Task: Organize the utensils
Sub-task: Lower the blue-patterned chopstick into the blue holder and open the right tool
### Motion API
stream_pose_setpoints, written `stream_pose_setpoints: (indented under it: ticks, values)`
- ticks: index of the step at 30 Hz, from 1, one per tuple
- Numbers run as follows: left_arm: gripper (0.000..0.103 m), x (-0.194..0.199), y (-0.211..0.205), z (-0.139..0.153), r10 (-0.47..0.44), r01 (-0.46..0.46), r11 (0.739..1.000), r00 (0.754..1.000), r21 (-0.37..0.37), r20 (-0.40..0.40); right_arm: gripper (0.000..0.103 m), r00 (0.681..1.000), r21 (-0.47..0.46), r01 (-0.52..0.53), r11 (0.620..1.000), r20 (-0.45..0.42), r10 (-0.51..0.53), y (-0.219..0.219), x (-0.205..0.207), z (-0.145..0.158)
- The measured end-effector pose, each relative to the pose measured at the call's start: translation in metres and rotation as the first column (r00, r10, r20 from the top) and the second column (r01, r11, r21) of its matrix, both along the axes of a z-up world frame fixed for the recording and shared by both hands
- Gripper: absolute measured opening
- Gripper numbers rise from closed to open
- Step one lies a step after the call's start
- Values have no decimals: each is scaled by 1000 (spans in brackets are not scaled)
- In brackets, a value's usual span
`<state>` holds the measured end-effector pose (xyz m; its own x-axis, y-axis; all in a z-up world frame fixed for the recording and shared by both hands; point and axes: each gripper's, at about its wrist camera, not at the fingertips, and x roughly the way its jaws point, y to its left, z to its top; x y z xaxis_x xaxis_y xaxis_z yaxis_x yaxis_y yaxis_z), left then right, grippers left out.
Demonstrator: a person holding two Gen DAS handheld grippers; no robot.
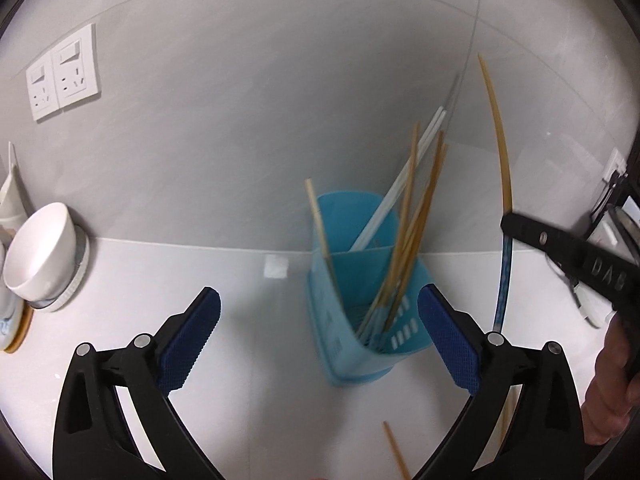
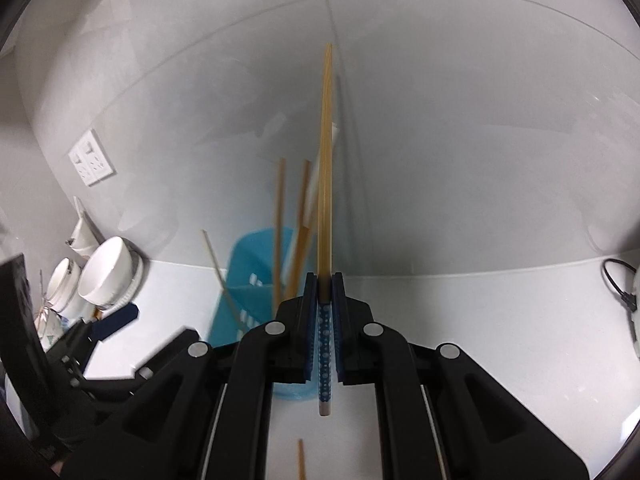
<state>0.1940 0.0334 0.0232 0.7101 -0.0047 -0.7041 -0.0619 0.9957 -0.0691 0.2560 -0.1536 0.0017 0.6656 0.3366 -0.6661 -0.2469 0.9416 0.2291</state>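
Chopstick (image 2: 325, 184) pinched upright in right claw (image 2: 324, 280) | holder (image 2: 256, 264) just left

Raised letters, seemingly "DAB", on the right hand-held gripper (image 1: 505, 224).

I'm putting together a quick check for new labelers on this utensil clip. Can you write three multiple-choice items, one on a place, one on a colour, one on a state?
1. Where does the white ceramic bowl sit in the left wrist view?
A. far left, by the wall
B. inside the holder
C. between the fingers

2. What colour is the slotted plastic utensil holder?
A. red
B. light blue
C. black

3. How is the right gripper?
A. wide open and empty
B. shut on a bamboo chopstick with a blue dotted handle
C. shut on a bowl

Answers: 1 A, the bowl lies tipped at the left edge of the counter. 2 B, its walls are light blue. 3 B, the pads clamp the chopstick in the right wrist view.
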Motion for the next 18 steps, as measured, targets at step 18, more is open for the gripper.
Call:
stream_pose_setpoints:
  ticks: [18]
  values:
    - [97, -10, 51, -5, 88, -89, 996, 995, -23, -54, 7, 990, 58, -104, 993, 99, 98, 60, 12, -8]
